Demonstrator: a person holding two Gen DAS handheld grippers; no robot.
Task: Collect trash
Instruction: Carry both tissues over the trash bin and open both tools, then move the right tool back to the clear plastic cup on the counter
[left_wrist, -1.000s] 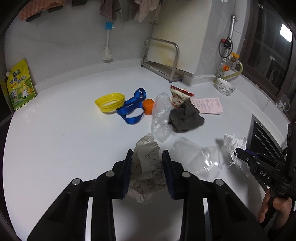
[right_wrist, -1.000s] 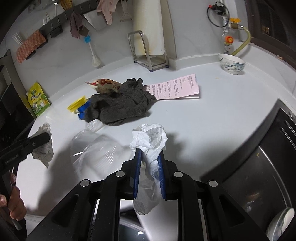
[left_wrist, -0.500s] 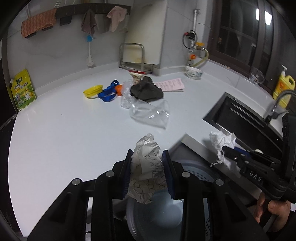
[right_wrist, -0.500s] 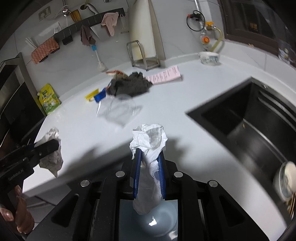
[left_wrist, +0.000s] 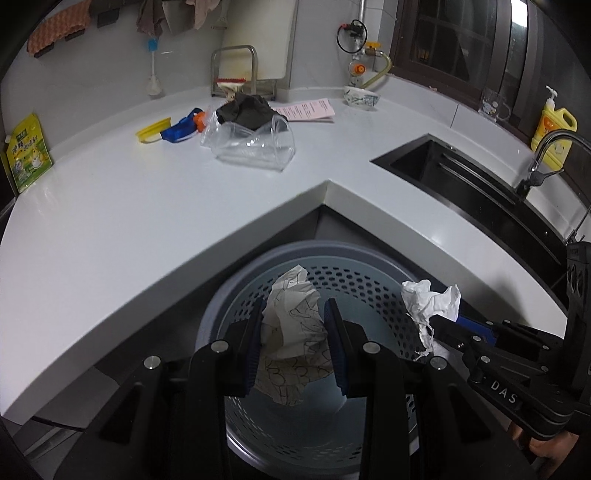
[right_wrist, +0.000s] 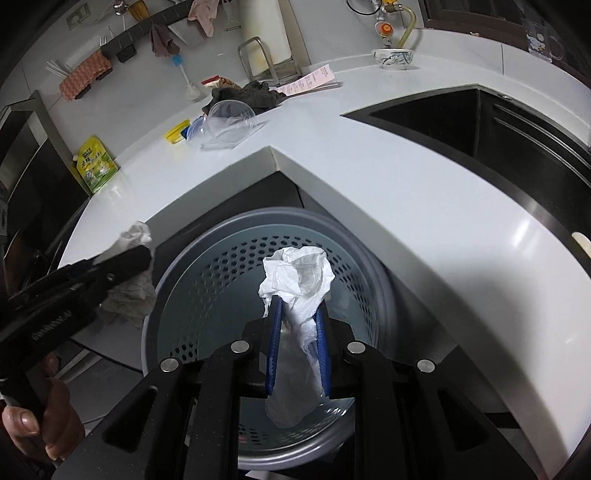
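Left wrist view: the left gripper (left_wrist: 293, 341) is clamping narrowly on a scribbled crumpled paper (left_wrist: 291, 332); the right gripper (right_wrist: 298, 332) is pinching a white tissue wad (right_wrist: 299, 280) nearly shut. Directly below both jaws a perforated grey bin (left_wrist: 369, 291) is sitting. Beyond, a white corner countertop (left_wrist: 129, 206) is carrying a clear plastic cup (left_wrist: 255, 144); a dark sink (left_wrist: 454, 184) is lying rightward.
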